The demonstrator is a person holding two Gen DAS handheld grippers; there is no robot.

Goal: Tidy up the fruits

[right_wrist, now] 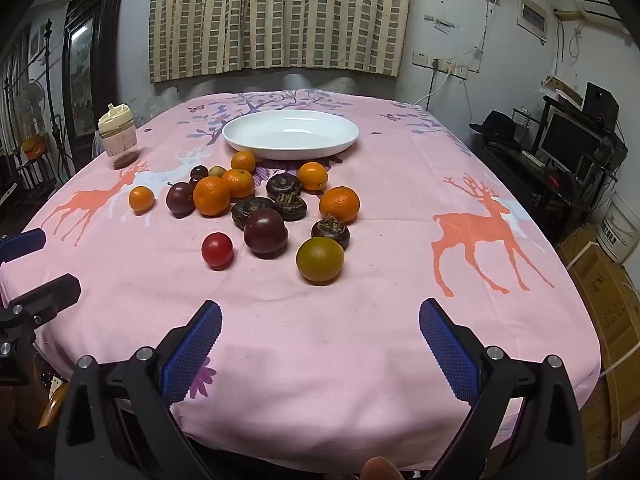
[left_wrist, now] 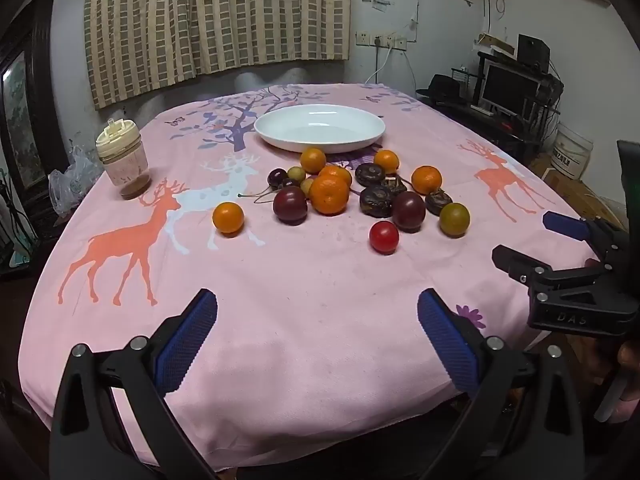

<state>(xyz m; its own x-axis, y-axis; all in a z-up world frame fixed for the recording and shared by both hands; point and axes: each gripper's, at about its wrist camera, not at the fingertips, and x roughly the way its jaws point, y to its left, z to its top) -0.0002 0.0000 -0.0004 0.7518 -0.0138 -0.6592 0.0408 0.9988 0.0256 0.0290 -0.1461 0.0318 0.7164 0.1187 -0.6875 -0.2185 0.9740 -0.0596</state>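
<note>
A table [left_wrist: 320, 320] draped in a pink tablecloth [right_wrist: 360, 320] printed with orange and white deer and a purple tree filled the middle of a dim room. Checked curtains [left_wrist: 216, 20] hung on the far wall, a dark framed panel [right_wrist: 86, 64] stood at the far left, and a monitor [left_wrist: 510, 88] sat on a dark stand at the far right, beside wall sockets with trailing cables. A lidded plastic cup [left_wrist: 122, 156] with brown residue at its bottom stood near the table's left edge.

A white oval dish [left_wrist: 320, 128] lay on the far half of the table, holding nothing. The fruits sat loose on the cloth just near of the dish, in a cluster at the centre: several small oranges [left_wrist: 329, 195], glossy dark purple plums [left_wrist: 290, 205], brown wrinkled water chestnuts [left_wrist: 376, 201], and a few dark cherries [left_wrist: 277, 178] with stems. One small orange [left_wrist: 228, 218] lay apart to the left, a red cherry tomato [left_wrist: 384, 237] sat nearest, and a greenish-brown round fruit [left_wrist: 454, 219] rested at the cluster's right edge.

The left hand-held gripper [left_wrist: 318, 344] hovered over the near edge of the table, its blue-padded fingers spread wide and holding nothing. The right hand-held gripper [right_wrist: 320, 348] hung just beside it to the right, equally wide and without load, well short of the fruits.
</note>
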